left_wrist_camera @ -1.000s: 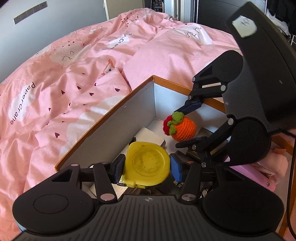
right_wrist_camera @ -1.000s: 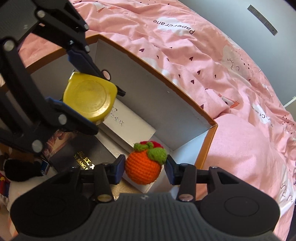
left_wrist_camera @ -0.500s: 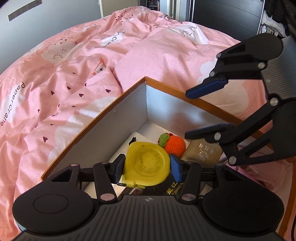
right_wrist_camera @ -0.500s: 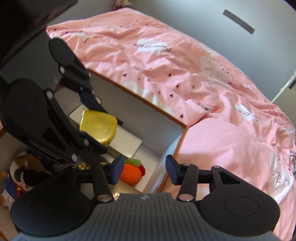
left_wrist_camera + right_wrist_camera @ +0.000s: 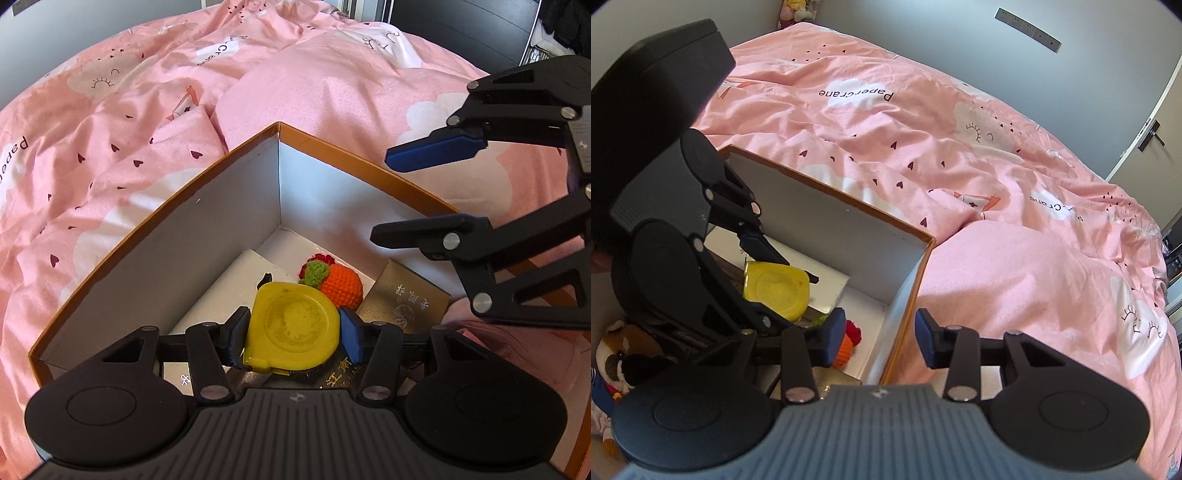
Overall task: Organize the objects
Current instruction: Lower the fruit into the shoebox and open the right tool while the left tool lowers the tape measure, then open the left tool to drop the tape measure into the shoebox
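My left gripper [image 5: 293, 334] clamps the yellow tape measure [image 5: 293, 328] inside the orange-rimmed box [image 5: 207, 236]. My right gripper [image 5: 879, 338] is empty over the box's corner, jaws closing; crocheted orange [image 5: 341, 286] sits inside.

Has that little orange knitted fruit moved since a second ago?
Yes. The orange knitted fruit was between the right hand-held gripper pads; now it lies on the floor of the box near the corner, and that gripper, empty and closing, sits over the rim.
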### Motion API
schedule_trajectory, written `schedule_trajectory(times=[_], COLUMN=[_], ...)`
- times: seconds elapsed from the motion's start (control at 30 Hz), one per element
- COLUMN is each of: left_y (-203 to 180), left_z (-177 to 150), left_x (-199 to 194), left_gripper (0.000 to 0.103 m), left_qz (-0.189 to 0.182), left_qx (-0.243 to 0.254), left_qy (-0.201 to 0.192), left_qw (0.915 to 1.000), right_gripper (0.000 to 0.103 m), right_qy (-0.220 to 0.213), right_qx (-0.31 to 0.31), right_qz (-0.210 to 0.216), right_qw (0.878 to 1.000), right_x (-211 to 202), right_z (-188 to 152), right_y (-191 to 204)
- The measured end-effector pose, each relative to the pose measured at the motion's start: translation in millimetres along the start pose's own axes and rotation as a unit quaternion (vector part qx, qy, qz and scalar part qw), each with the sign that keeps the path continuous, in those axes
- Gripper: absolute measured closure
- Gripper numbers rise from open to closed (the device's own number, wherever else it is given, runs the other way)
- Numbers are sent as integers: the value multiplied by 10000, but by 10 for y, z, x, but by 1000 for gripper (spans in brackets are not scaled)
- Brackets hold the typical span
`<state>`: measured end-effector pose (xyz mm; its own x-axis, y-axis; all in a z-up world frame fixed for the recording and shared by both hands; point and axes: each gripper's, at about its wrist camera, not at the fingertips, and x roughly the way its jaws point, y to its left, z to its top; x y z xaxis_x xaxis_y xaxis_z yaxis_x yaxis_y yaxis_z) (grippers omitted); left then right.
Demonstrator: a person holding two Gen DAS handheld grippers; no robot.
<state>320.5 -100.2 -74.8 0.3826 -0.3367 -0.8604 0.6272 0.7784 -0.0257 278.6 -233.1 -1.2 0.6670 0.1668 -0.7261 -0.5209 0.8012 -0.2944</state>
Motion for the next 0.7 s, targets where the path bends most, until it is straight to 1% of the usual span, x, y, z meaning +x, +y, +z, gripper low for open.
schedule_trajectory(times=[0.17,0.23,0.3,0.43,0.53,0.57,0.6,0.7], left_y=[-20,-51,-82,-118,-166,-183,-197,-242], left_z=[-14,-35,-34,-32,-64,-73,-84,-129], left_x=[63,41,0,-124,-283,-352,-425,-662], left_gripper=[44,43,40,40,39,38,38,35], left_qz=[116,232,332,396,567,626,682,870], left_qx=[85,196,293,376,454,464,448,289], left_qy=[134,39,-50,-136,-246,-293,-331,-481], left_qw=[9998,9995,9990,9984,9971,9965,9961,9946], right_gripper=[59,59,58,57,56,55,52,45], right_qy=[16,22,23,31,3,-19,-46,-166], right_qx=[-14,-33,-43,-37,-11,6,20,75], right_qz=[16,19,15,15,45,57,72,104], right_qw=[10000,10000,10000,10000,10000,10000,10000,9998], right_x=[-7,-9,-14,-16,-48,-82,-126,-290], right_z=[-28,-36,-42,-40,-40,-40,-37,-18], right_y=[14,32,46,43,44,53,64,109])
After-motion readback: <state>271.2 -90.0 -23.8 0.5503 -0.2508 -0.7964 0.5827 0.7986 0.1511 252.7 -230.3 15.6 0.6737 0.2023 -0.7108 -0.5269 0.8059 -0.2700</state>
